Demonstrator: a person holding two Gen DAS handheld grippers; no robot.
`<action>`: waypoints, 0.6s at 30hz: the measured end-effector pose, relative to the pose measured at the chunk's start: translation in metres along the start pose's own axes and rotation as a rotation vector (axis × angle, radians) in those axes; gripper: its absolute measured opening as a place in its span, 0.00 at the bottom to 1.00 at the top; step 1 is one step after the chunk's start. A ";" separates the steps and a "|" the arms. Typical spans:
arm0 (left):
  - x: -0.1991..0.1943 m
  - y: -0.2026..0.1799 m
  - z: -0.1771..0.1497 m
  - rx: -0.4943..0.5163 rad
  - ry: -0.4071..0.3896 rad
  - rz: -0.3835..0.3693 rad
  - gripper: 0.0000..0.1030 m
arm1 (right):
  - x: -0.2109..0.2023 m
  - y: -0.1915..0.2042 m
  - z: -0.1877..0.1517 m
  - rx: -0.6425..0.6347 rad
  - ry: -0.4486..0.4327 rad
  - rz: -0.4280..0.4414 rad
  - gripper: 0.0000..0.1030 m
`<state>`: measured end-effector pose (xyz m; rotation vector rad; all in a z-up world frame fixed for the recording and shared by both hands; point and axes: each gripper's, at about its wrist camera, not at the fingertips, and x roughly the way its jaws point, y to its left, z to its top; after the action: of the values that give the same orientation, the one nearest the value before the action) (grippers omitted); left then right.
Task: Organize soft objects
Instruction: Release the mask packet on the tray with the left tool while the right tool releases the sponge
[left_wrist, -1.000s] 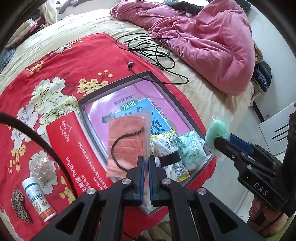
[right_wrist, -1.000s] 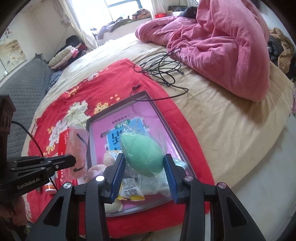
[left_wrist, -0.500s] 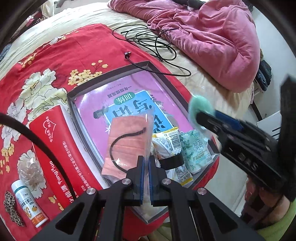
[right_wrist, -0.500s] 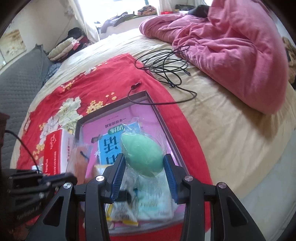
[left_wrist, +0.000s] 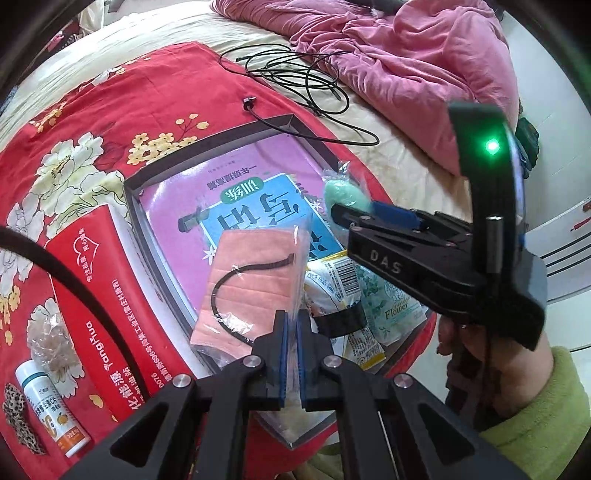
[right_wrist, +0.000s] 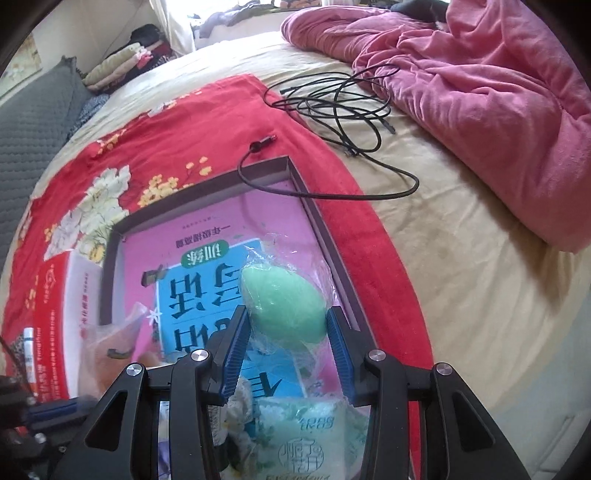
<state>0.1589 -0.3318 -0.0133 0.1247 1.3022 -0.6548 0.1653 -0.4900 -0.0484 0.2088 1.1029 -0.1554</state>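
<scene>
A bagged green sponge (right_wrist: 284, 302) is squeezed by the right gripper (right_wrist: 286, 354) mid-frame. A bagged pink mask (left_wrist: 251, 284) is pinched by the left gripper (left_wrist: 290, 354), over the box (left_wrist: 207, 147).

The book (right_wrist: 207, 258) is partly hidden under packets (right_wrist: 306, 439), and the red box (right_wrist: 48, 317) looks blurry at the edge.

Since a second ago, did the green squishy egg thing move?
Yes. In the left wrist view the green sponge in the right gripper has gone from beyond the tray's near corner to above its far right rim.
</scene>
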 end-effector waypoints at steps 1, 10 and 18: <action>0.001 0.000 0.000 0.001 0.001 0.000 0.04 | 0.003 0.000 -0.001 0.003 0.007 -0.006 0.43; 0.005 0.001 0.003 -0.007 0.005 -0.006 0.05 | 0.015 -0.003 0.000 -0.008 0.028 -0.017 0.46; 0.008 0.000 0.004 -0.005 0.008 -0.008 0.06 | 0.013 -0.001 0.000 -0.009 0.025 0.000 0.55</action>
<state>0.1638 -0.3367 -0.0196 0.1179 1.3129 -0.6582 0.1711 -0.4910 -0.0603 0.2027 1.1282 -0.1484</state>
